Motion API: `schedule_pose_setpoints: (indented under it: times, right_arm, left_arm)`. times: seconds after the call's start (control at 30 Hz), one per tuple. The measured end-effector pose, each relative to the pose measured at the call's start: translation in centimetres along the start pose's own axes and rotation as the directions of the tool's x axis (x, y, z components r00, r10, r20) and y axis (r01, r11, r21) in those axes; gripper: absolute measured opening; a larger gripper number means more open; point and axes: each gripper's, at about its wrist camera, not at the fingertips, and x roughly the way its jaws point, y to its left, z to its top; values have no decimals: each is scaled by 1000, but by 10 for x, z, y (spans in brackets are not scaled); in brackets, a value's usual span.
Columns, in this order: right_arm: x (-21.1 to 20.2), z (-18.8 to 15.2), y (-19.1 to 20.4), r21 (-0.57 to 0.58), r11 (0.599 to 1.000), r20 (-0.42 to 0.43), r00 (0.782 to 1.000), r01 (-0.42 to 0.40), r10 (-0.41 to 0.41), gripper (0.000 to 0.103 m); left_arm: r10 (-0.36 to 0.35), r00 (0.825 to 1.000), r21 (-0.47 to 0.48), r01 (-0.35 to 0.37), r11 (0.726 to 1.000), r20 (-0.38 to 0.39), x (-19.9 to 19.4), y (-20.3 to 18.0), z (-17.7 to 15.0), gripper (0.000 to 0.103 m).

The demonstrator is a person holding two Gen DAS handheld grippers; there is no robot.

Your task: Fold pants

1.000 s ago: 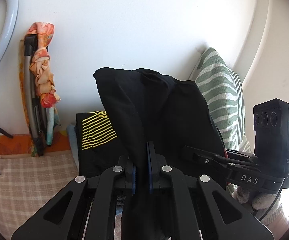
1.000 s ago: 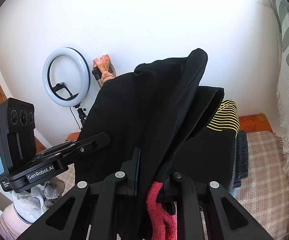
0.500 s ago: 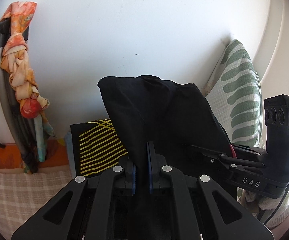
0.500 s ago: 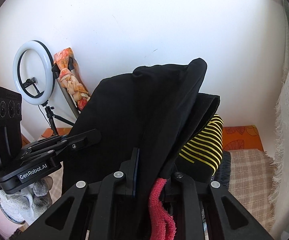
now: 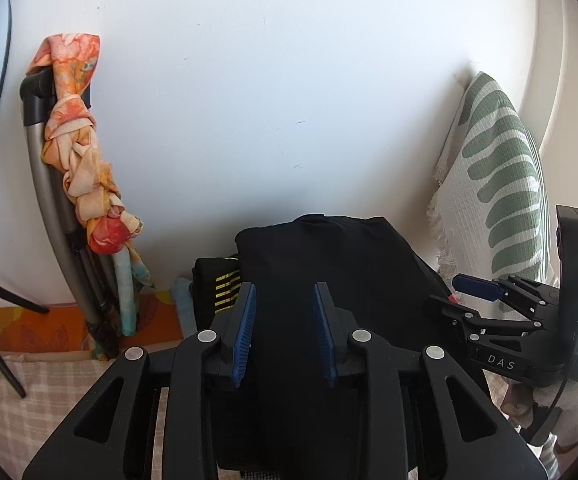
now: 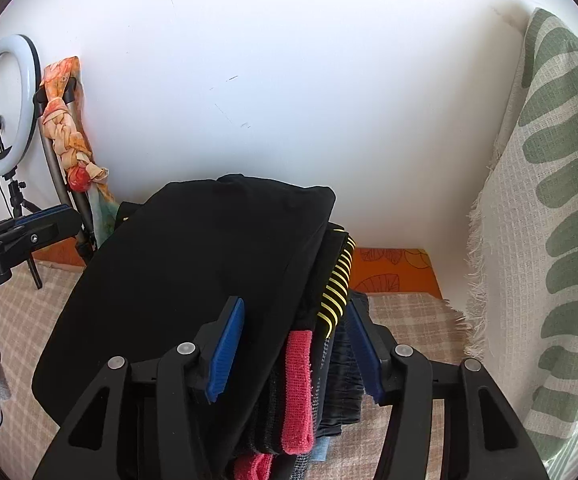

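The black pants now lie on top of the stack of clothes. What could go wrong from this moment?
The black pants overhang the stack on its left side, so they could slide off. Both grippers, left gripper and right gripper, have just been opening with cloth between their pads; pulling back could snag it and undo the fold.

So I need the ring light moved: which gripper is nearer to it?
Left. The left gripper sits just beside the ring light; the right gripper is over the stacked clothes, farther away.
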Motion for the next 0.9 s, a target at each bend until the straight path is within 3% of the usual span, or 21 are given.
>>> schedule_pose_setpoints:
  times: [0.13, 0.43, 0.5, 0.77, 0.9]
  right_arm:
    - [-12, -9, 0, -9, 999, 2, 1000, 31, -31, 64]
    - [-56, -41, 7, 27, 1000, 28, 1000, -3, 2, 74]
    - [-67, -48, 13, 23, 1000, 38, 999, -1, 0, 77]
    - [-110, -82, 47, 27, 999, 98, 995, 25, -27, 100]
    - [-127, -105, 63, 24, 998, 114, 992, 57, -59, 103]
  left_arm:
    - [3, 1000, 18, -4, 1000, 11, -16, -4, -4, 38]
    - [2, 999, 55, -5, 998, 42, -66, -15, -23, 56]
    - [1, 999, 56, -3, 998, 43, -77, -18, -27, 63]
    - [0, 999, 52, -3, 999, 50, -114, -21, -54, 73]
    - [-7, 999, 44, 5, 999, 35, -131, -20, -78, 77]
